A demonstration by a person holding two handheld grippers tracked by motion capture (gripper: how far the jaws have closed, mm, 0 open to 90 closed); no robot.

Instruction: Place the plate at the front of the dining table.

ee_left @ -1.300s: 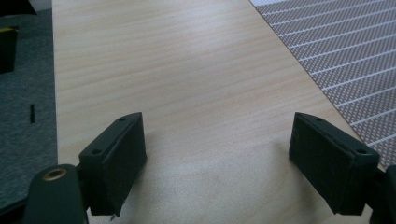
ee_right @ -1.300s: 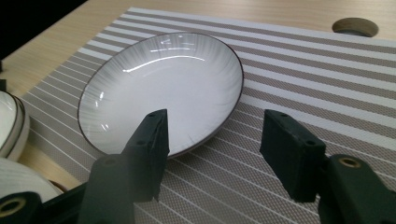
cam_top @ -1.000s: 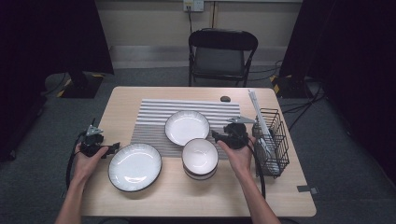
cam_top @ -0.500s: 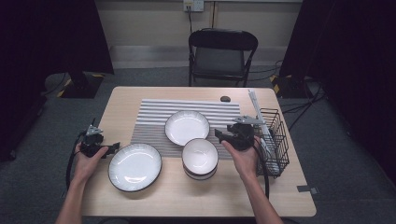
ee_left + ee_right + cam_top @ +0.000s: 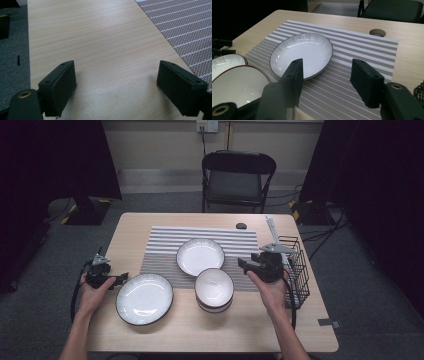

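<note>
Here we see the right gripper [image 5: 246,265] with its fingers [image 5: 294,75] released, nothing between them; the jaws have just been closing a little. It hangs above the striped mat [image 5: 165,251], just right of the stacked bowls [image 5: 214,289], which sit at the mat's near edge on the bench [image 5: 200,335]. Past those fingers in the right gripper view lies the shallow plate [image 5: 302,53], resting on the mat. The left gripper [image 5: 120,278] also has its fingers [image 5: 60,85] released, wide apart over bare bench wood, empty. It sits just left of the large plate [image 5: 144,298], near its rim. A wire basket [image 5: 297,270] stands at the right edge, beside the right hand [image 5: 272,292]. A chair [image 5: 237,180] stands beyond the bench.
</note>
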